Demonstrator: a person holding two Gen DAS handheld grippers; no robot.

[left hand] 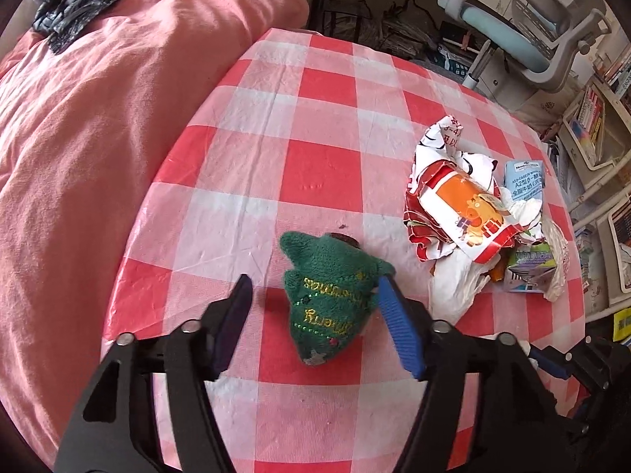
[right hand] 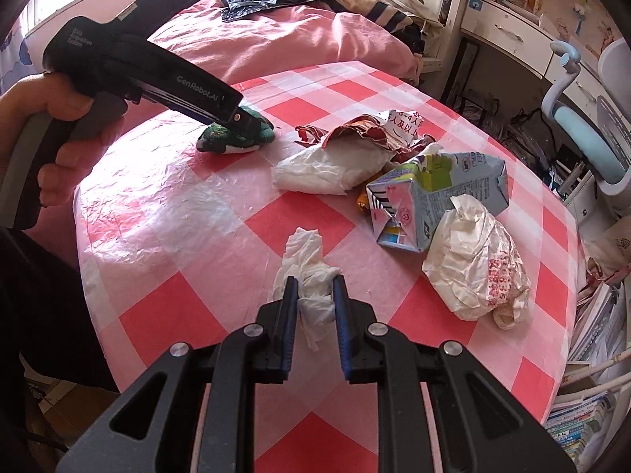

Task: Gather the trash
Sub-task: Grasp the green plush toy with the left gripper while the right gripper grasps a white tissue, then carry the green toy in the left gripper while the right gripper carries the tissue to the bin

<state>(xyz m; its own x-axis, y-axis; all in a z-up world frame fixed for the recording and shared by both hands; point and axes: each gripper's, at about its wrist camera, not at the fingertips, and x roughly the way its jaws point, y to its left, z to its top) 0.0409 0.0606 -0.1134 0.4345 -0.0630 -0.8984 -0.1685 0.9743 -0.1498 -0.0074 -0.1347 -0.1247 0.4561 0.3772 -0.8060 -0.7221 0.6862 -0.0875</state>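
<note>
On the left of the checked counter [right hand: 189, 213], the left gripper [left hand: 315, 303] stands partly spread around a green plush tree [left hand: 327, 299]; its right finger [left hand: 398, 327] touches the toy, while the left one stands clear. Farther right, the right gripper [right hand: 315, 295] has its fingers nearly closed, pinching a crumpled white tissue [right hand: 311, 272]. Beyond lie a torn wrapper [right hand: 366, 130], a crushed milk carton [right hand: 434, 193] and a balled paper bag [right hand: 473, 264].

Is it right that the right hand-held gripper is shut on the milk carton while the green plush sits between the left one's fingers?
Not quite. In the right wrist view the right hand-held gripper is shut on a crumpled white tissue, not the milk carton. The green plush part holds.
</note>
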